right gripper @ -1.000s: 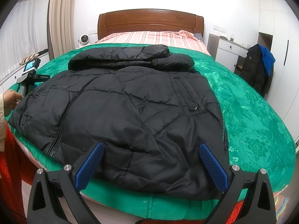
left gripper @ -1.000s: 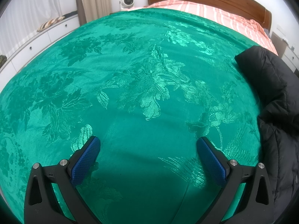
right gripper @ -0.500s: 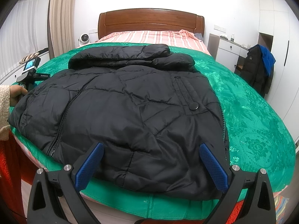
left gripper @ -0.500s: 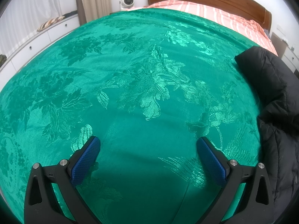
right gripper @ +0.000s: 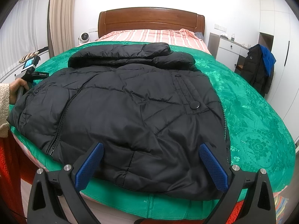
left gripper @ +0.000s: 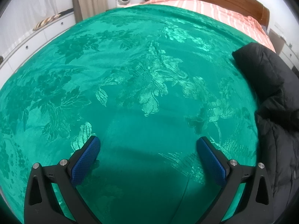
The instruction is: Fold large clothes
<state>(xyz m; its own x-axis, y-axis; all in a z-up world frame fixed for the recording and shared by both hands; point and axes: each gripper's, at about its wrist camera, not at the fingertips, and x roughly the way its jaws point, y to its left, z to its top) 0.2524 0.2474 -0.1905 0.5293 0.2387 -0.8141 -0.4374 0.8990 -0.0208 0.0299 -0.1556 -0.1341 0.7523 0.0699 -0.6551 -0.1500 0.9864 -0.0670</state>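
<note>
- The right gripper [right gripper: 149, 161], black-armed with blue textured pads, has its jaws spread wide with nothing between them; it hangs just off the foot edge of the bed, with the coat's hem showing between its fingers.
- The left gripper [left gripper: 148, 155], of the same make, is also spread wide and empty, poised low over bare cloth with the coat off to its right.
- In the right wrist view the left gripper's handle is seen at the coat's left edge, held by the person's hand [right gripper: 17, 88] in a cream fleecy sleeve [right gripper: 4, 110].
- The large black quilted puffer coat [right gripper: 130, 112] lies spread flat, front up, on the shiny green floral-patterned bedspread [left gripper: 130, 74], its hem at the foot edge of the bed and its hood [right gripper: 121, 53] lying towards the headboard.
- A zip runs down the coat's left part, and round black snap buttons sit on a placket to the right.
- Beyond the hood lies pink-and-white striped bedding [right gripper: 149, 35], then the brown wooden headboard [right gripper: 151, 21].
- A small white round fan [right gripper: 84, 37] stands left of the headboard, next to beige curtains [right gripper: 61, 16].
- At the far right, a dark jacket with blue lining [right gripper: 260, 67] hangs near a white bedside cabinet [right gripper: 227, 50].
</note>
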